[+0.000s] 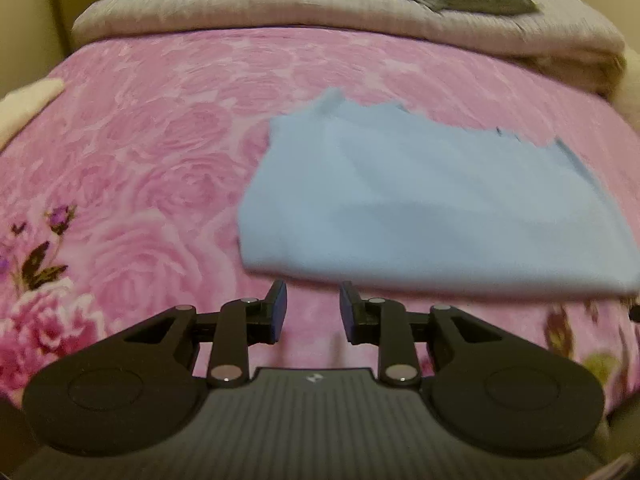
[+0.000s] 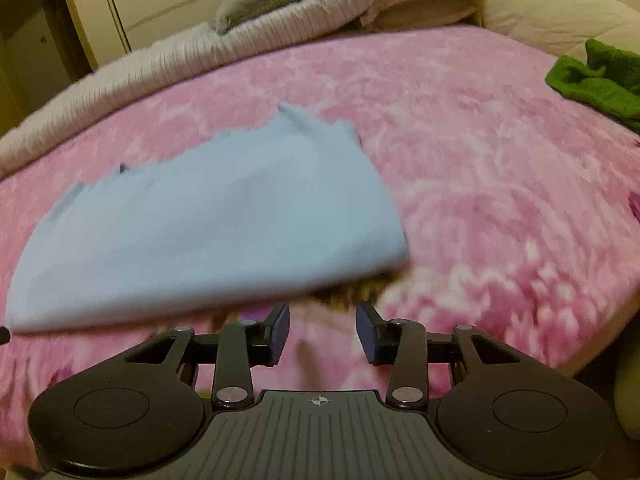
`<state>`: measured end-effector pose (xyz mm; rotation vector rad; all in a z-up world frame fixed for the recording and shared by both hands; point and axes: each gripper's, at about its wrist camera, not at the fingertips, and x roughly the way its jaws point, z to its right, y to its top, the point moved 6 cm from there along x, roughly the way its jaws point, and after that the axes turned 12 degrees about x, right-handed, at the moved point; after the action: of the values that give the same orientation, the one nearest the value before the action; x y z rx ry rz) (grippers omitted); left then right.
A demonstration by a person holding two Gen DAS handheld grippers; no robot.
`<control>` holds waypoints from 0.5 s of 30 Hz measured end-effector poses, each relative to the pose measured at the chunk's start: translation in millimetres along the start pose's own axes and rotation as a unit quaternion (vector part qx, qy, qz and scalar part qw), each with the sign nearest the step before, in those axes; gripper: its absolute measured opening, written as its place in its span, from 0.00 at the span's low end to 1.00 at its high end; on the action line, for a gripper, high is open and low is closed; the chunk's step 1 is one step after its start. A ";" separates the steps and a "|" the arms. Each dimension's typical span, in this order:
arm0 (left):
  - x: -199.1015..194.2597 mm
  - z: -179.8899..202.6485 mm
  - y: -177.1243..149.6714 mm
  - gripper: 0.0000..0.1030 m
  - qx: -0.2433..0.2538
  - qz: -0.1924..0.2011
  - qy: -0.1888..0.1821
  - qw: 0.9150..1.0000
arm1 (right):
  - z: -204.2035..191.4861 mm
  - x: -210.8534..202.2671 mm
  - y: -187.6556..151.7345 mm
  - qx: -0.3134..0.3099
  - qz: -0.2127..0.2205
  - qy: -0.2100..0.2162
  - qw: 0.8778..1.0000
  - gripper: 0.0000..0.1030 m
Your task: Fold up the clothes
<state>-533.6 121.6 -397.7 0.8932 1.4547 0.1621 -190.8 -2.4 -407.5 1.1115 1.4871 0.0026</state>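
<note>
Tongs, left (image 1: 313,312) and right (image 2: 322,330), gape empty at six o'clock of the doubled sky-blue fleece cloth (image 1: 420,208), apparently released onto the pink rose-patterned bed (image 1: 160,120).

The folded light-blue cloth (image 2: 208,220) lies on the pink floral blanket (image 2: 500,184), just beyond the empty, parted right gripper (image 2: 322,330).

My left gripper (image 1: 312,312) and right gripper (image 2: 322,330) look like matt black plastic with shiny metal pivots. The blue garment (image 1: 420,208) centre-frame is smooth matt cloth; the pink floral blanket (image 1: 160,128) looks plush, the beige quilt (image 1: 280,4) along the top ribbed.
</note>
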 end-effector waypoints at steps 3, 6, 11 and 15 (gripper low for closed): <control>-13.3 9.5 -6.9 0.25 0.019 0.000 0.009 1.000 | -4.5 -14.4 -8.4 0.004 -0.005 0.006 1.000 0.41; -27.7 14.0 -12.2 0.28 0.027 0.005 0.014 1.000 | -10.9 -26.9 -13.4 -0.003 0.000 0.014 1.000 0.43; -51.5 21.6 -21.0 0.30 0.041 0.014 0.023 0.999 | -18.0 -42.6 -18.4 -0.010 0.010 0.023 1.000 0.46; -63.0 21.1 -23.5 0.30 0.043 0.022 0.024 0.999 | -19.7 -47.0 -20.1 -0.012 0.013 0.026 1.000 0.47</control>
<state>-534.8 59.0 -365.5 0.9986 1.4973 0.1556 -226.7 -30.9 -377.5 1.1178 1.5156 0.0674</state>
